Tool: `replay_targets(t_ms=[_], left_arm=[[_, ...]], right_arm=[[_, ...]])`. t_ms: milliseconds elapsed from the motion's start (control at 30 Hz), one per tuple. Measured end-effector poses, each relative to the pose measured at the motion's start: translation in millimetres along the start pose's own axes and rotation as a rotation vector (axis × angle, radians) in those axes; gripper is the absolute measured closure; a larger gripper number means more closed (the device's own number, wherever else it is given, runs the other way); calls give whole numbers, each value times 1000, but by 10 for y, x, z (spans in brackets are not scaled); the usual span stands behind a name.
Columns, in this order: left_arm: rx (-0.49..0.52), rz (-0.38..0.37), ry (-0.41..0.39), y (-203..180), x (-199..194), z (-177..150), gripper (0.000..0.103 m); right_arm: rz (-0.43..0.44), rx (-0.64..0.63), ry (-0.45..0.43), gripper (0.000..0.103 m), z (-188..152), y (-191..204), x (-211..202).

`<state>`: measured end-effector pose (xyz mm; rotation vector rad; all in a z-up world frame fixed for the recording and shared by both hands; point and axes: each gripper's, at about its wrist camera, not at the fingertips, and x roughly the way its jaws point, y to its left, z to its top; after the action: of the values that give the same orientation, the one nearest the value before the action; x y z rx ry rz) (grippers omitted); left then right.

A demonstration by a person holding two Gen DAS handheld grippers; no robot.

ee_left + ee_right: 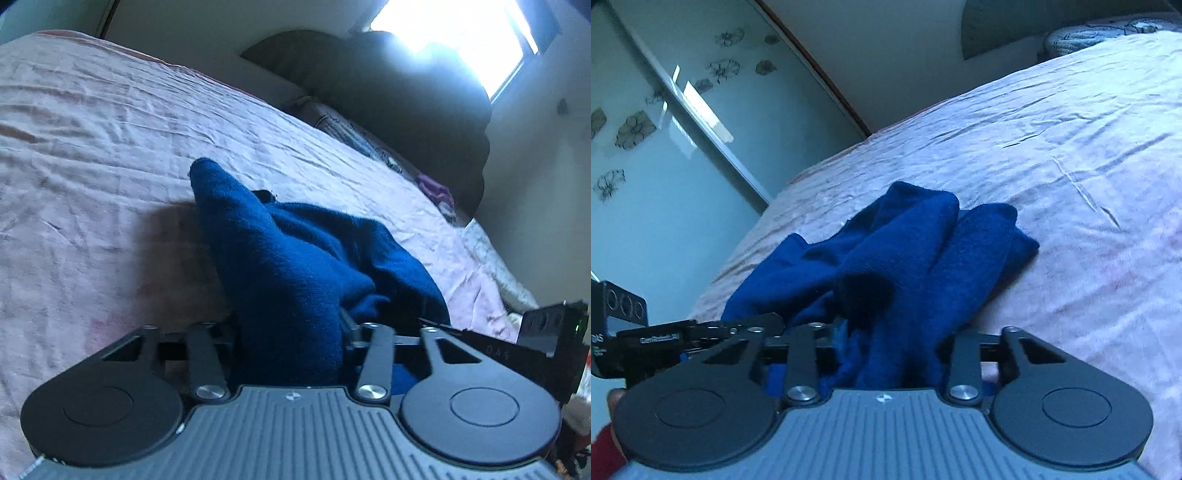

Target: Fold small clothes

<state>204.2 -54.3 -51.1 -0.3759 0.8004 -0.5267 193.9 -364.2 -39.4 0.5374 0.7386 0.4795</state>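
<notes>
A dark blue knitted garment (295, 258) lies bunched on the pink bedsheet (110, 147). In the left wrist view its near edge runs up between the jaws of my left gripper (291, 332), which is shut on the cloth; the fingertips are hidden under it. In the right wrist view the same garment (905, 251) rises in folds from my right gripper (886, 339), which is also shut on a bunch of it. The two grippers sit side by side: the right gripper's body (546, 332) shows at the right edge, the left gripper's body (628, 325) at the left edge.
The wrinkled sheet (1071, 147) stretches well beyond the garment. A dark headboard or pile (406, 92) and a bright window (461, 29) lie beyond. A wardrobe with flower-patterned glass doors (665, 129) stands past the bed edge. A red sleeve (605, 454) shows.
</notes>
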Motion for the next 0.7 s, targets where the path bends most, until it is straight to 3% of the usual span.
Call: replay_targets(t_ms=[133,433,567,700], left_arm=[[33,11,-35,-63,-140,27,67],[136,95,-145,-122,-759,263,67],[125,149,-111,-3,-760,351,64],[107,226,-7,166,-470,272,57]], right_arm=[[-5,-27,-36,76,31,191,-57],[91,-122,-103,77,207,830,-87],[87,-115,-82,76,254,898,142],[-54,-104,23,67,204,814,520]])
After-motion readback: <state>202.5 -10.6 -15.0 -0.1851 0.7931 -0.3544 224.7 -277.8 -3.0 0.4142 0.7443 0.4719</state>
